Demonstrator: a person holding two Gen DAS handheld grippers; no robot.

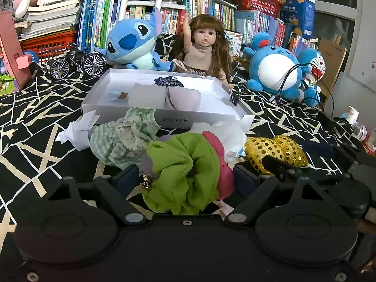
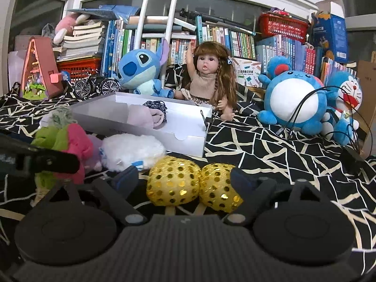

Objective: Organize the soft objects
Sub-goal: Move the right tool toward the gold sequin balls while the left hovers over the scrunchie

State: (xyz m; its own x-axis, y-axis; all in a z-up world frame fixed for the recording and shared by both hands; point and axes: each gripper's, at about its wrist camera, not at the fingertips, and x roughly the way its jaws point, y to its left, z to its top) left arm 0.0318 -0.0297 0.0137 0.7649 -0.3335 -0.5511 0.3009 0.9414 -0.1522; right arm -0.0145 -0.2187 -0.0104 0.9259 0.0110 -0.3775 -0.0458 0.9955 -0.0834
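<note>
Left wrist view: left gripper (image 1: pixel 188 174) low over black bedspread with cream crack pattern (image 1: pixel 47 117), jaws standing apart around lime-green fabric scrunchie (image 1: pixel 185 171); pads close to its sides, firm contact not clear. Magenta scrunchie (image 1: pixel 221 164) tucked against the green one's right side, fluffy white scrunchie (image 1: pixel 221 136) just behind, green-checked ruffled scrunchie (image 1: pixel 122 141) to the left. Shallow white cardboard box (image 1: pixel 164 115) beyond the pile, holding mauve folded cloth piece (image 1: pixel 185 98) and dark patterned scrunchie (image 1: pixel 168 81). Right wrist view: right gripper (image 2: pixel 183 181) with jaws apart, either side of gold sequinned two-lobed soft piece (image 2: pixel 195 185); right finger (image 2: pixel 242 181) touching or nearly touching one lobe, left finger clear of the other. Blue alien plush (image 2: pixel 141 68), long-haired doll (image 2: pixel 209 80) and round blue-and-white plush (image 2: pixel 296 98) behind the box, books stacked behind those.
</note>
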